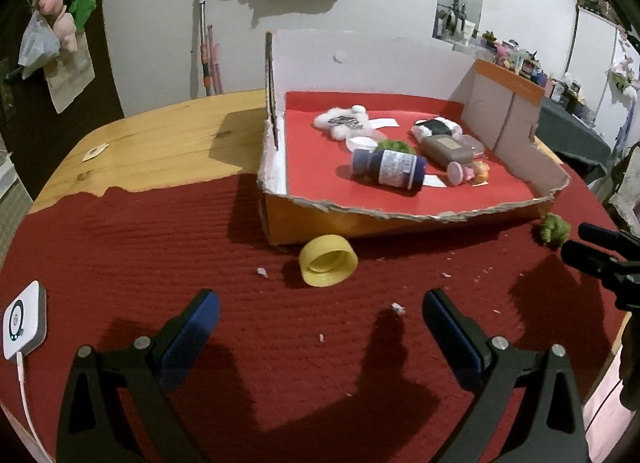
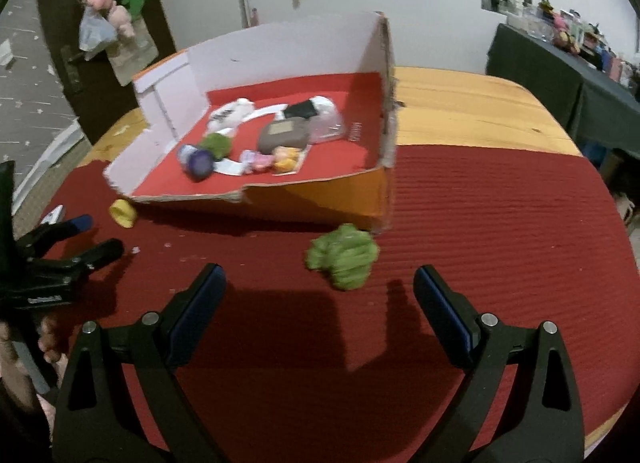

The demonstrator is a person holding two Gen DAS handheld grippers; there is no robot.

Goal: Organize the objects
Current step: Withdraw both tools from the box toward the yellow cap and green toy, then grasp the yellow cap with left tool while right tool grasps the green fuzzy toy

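Note:
A torn cardboard box (image 1: 400,219) with a red floor sits on the red cloth; it also shows in the right wrist view (image 2: 320,199). Inside lie a dark blue bottle (image 1: 390,171), a white plush (image 1: 340,121), a brown case (image 1: 448,149) and small toys. A yellow cap (image 1: 328,261) lies on the cloth in front of the box, just ahead of my open, empty left gripper (image 1: 320,303). A green fuzzy toy (image 2: 344,257) lies on the cloth by the box corner, just ahead of my open, empty right gripper (image 2: 320,283). The toy also shows in the left wrist view (image 1: 554,227).
A white device (image 1: 24,319) with a cable lies at the cloth's left edge. Small white crumbs (image 1: 398,307) dot the cloth. The wooden table (image 1: 160,139) extends behind the cloth. The right gripper (image 1: 600,255) enters the left wrist view at the right edge.

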